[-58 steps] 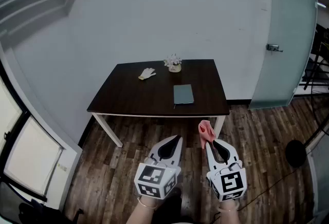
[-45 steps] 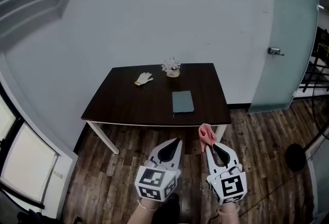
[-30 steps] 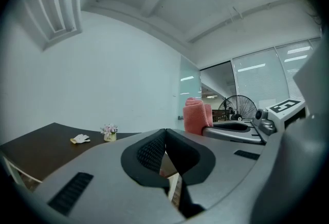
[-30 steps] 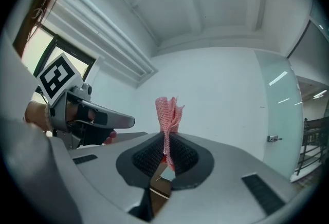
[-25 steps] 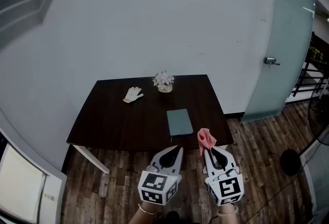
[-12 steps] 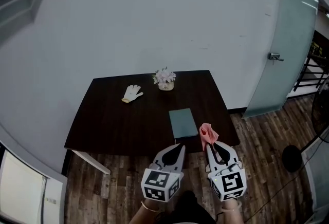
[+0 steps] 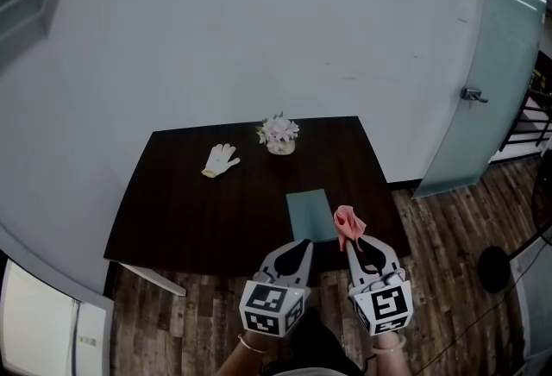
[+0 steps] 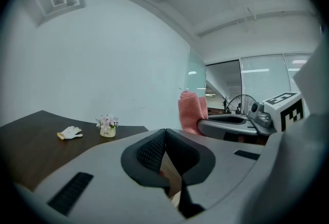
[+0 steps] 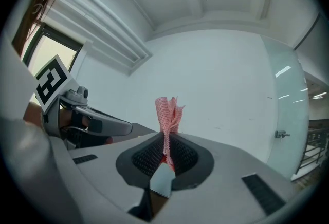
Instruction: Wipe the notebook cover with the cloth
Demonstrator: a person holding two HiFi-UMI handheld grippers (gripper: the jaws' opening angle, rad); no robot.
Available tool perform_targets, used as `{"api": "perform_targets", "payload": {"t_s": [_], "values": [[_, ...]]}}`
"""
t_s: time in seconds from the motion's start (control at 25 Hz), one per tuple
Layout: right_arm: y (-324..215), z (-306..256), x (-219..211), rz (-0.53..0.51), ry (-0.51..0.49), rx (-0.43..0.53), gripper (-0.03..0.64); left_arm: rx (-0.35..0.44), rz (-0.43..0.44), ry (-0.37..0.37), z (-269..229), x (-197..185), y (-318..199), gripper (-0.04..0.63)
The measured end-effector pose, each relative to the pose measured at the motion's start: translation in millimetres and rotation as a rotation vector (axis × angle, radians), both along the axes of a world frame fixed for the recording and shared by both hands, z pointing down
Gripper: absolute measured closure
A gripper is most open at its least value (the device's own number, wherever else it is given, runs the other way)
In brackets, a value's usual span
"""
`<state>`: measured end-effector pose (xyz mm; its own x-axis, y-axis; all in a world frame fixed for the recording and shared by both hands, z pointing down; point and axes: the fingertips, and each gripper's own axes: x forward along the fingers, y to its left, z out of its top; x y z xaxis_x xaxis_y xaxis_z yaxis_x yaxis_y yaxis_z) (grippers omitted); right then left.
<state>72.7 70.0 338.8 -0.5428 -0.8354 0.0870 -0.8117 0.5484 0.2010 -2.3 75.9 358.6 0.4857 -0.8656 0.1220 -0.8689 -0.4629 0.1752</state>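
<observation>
A grey-green notebook [image 7: 310, 215] lies flat near the front edge of the dark table [image 7: 190, 202]. My right gripper [image 7: 355, 245] is shut on a pink cloth [image 7: 348, 224] that sticks up past its tips, just right of the notebook's front corner. The same cloth [image 9: 167, 115] stands upright between the jaws in the right gripper view, and the pink cloth [image 8: 192, 112] shows in the left gripper view too. My left gripper [image 7: 296, 247] is shut on nothing and hovers at the table's front edge, below the notebook.
A white glove [image 7: 220, 160] lies at the table's back left. A small pot of flowers [image 7: 279, 134] stands at the back middle, against the pale wall. A frosted glass door [image 7: 496, 72] is at the right. Wooden floor [image 7: 448, 236] surrounds the table.
The view has closed in on the table. Both grippers have come forward from over the floor to the table's front edge, the cloth still held in the right one.
</observation>
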Motion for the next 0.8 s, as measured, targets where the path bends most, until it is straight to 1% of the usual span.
{"api": "perform_targets", "payload": {"t_s": [0.12, 0.32, 0.48, 0.68, 0.8], "values": [[-30.1, 13.0, -0.5, -0.020, 0.000, -0.012, 0.588, -0.008, -0.005, -0.006, 4.7, -1.1, -29.9, 0.577], [-80.9, 19.3, -3.8, -0.046, 0.015, -0.018, 0.588, -0.035, -0.018, -0.009, 16.8, -5.6, -77.3, 0.577], [-118.6, 25.6, -3.3, -0.063, 0.026, -0.054, 0.586, -0.047, -0.032, -0.009, 25.5, -8.0, -112.4, 0.577], [-161.0, 41.6, -10.2, -0.113, 0.077, -0.070, 0.584, -0.073, -0.058, 0.015, 42.4, -17.2, -151.2, 0.577], [-180.6, 52.7, -16.4, -0.140, 0.094, -0.104, 0.584, -0.090, -0.068, 0.013, 54.2, -20.7, -170.1, 0.577]]}}
